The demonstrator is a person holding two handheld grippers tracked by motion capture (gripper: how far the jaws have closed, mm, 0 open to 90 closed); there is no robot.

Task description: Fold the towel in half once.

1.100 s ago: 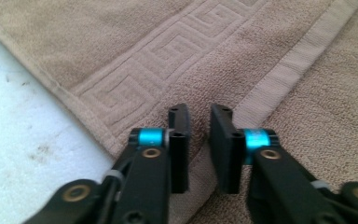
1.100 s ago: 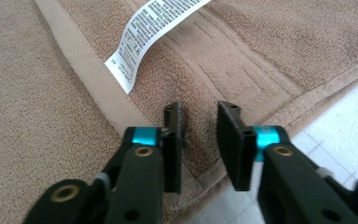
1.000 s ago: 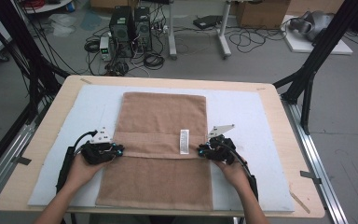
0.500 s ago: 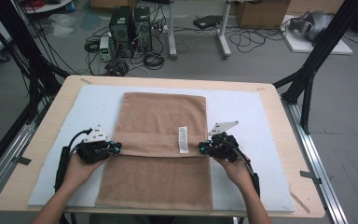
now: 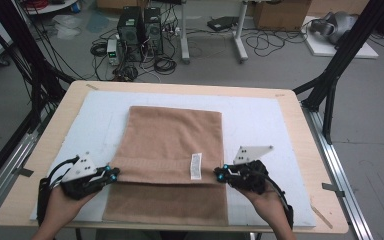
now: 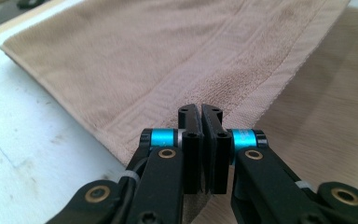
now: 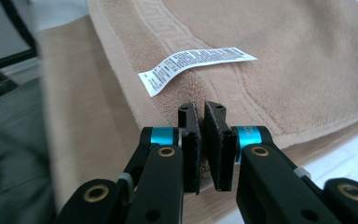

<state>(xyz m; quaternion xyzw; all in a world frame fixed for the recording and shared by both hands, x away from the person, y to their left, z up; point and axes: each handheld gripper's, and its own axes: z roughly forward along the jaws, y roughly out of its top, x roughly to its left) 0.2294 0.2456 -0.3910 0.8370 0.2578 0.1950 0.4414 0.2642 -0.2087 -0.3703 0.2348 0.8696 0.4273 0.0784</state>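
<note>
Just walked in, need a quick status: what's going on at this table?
A person is folding a brown towel on a white mat, using a handheld gripper in each hand. The left gripper is shut on the towel's folded-over edge at its left side, the right gripper on the same edge at its right side, near the white care label. The upper layer does not reach the near end of the layer beneath.

1. My work surface is a pale wooden table (image 5: 305, 130) with rounded corners, standing on a grey floor.
2. A white mat (image 5: 260, 125) covers most of its top, leaving a bare wood margin all around.
3. A tan towel (image 5: 172, 140) lies on that mat, folded so an upper layer overlaps the lower, and its near edge reaches the mat's near edge.
</note>
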